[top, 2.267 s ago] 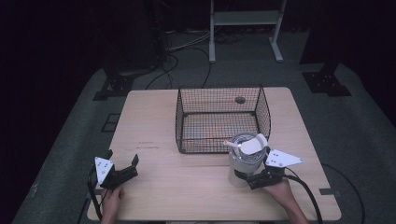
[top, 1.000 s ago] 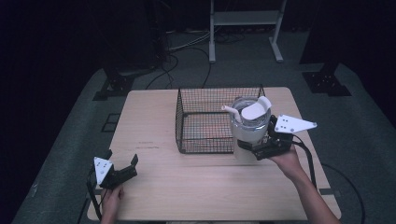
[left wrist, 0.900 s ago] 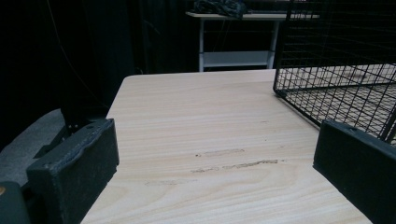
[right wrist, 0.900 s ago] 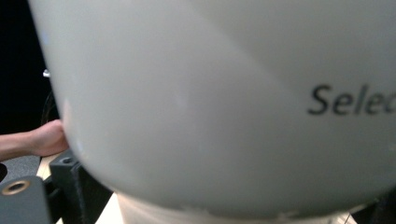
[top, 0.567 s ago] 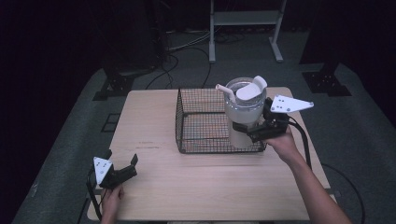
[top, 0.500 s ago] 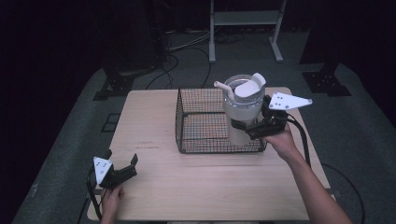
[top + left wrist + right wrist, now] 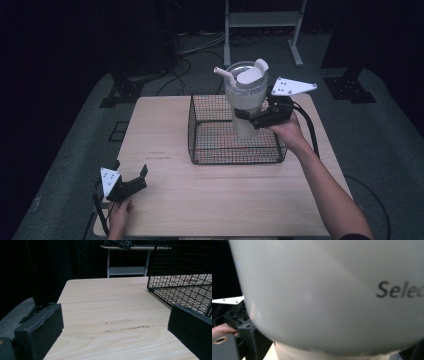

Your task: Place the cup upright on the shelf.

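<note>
Two grippers are in play above a pale wooden tabletop (image 7: pixel 225 200). The right gripper (image 7: pixel 250 118) is raised over the black wire basket (image 7: pixel 200 145) and its jaws pinch a large white tumbler (image 7: pixel 246 100) around the mid body, from the tumbler's right side as the high view has it. The tumbler stands upright in the grip, its clear lid, white flip tab and pale straw (image 7: pixel 224 74) on top, the straw leaning toward the left of that view. Its narrower base hangs inside the outline of the basket, over the right part of it; whether the base touches the basket floor cannot be told. In the right gripper view the tumbler's white wall (image 7: pixel 332 295) sits hard against the camera, with dark lettering beginning "Selec" at the right edge, and the narrower base showing below it.

The left gripper (image 7: pixel 131 185) rests low at the near left corner of the tabletop, well apart from the basket and the tumbler, with the person's left hand (image 7: pixel 119 215) behind it. Its jaws are spread wide with nothing between them; in the left gripper view bare wood shows between the two black pads (image 7: pixel 40 332), and the basket's near corner (image 7: pixel 180 285) stands ahead to the right.
</note>
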